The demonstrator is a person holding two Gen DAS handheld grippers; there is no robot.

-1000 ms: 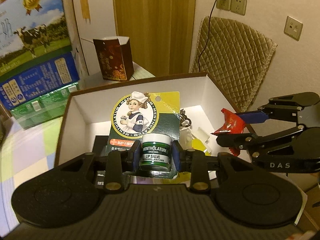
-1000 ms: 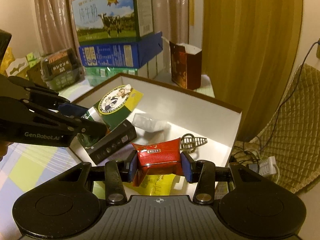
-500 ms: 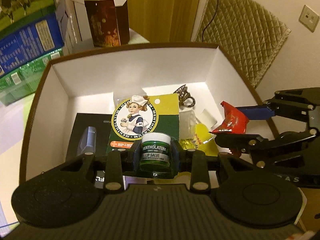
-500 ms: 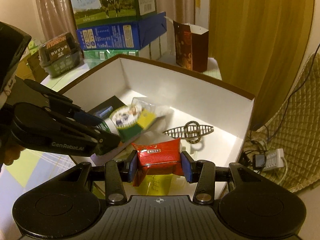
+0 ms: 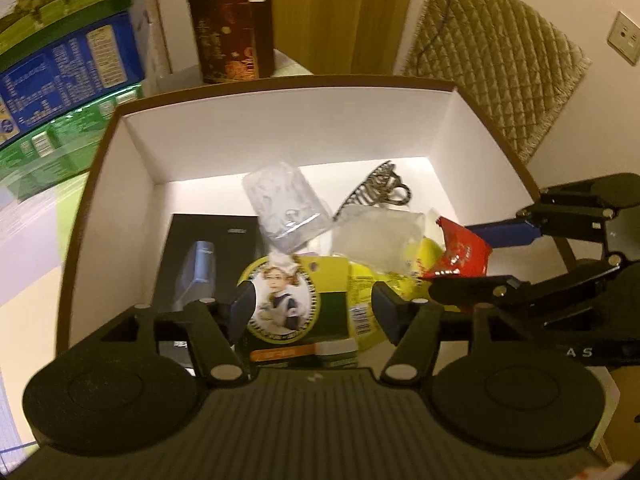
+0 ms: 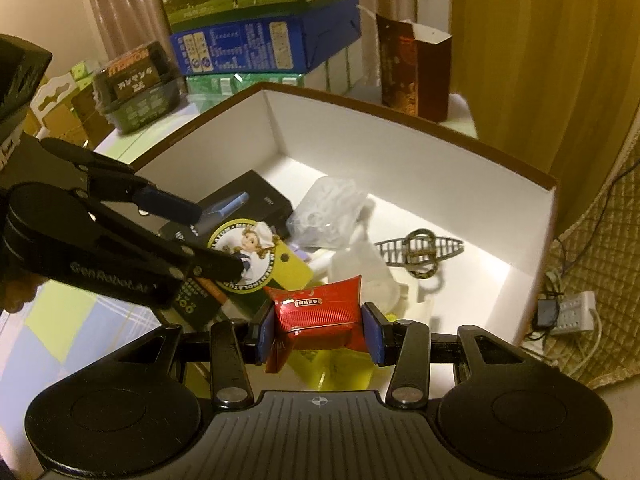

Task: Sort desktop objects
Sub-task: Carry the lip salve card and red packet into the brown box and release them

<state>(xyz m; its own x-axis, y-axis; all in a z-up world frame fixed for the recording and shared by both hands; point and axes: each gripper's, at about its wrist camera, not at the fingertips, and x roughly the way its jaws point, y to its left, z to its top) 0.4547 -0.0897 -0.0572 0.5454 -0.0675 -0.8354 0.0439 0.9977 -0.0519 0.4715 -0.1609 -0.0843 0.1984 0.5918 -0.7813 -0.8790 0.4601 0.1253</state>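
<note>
Dropped from left gripper [image 5: 314, 312], now spread wide: lip salve card [image 5: 296, 312], lying flat in box [image 5: 280, 128] directly beneath. Pinched in right gripper [image 6: 318, 330], just above box's near right: red packet [image 6: 320, 312].

Two hand-held grippers, both matte black: a ribbed plate near the camera, a round disc at each side, and slim linkage bars fixed with silver screws. Blue pads on the inner faces of the fingers of the left gripper [image 5: 314, 312] and of the right gripper [image 6: 319, 330]. White lettering "GenRobot.AI" on the side of the left one in the right wrist view, and the letters "AS" on the side of the right one in the left wrist view.
</note>
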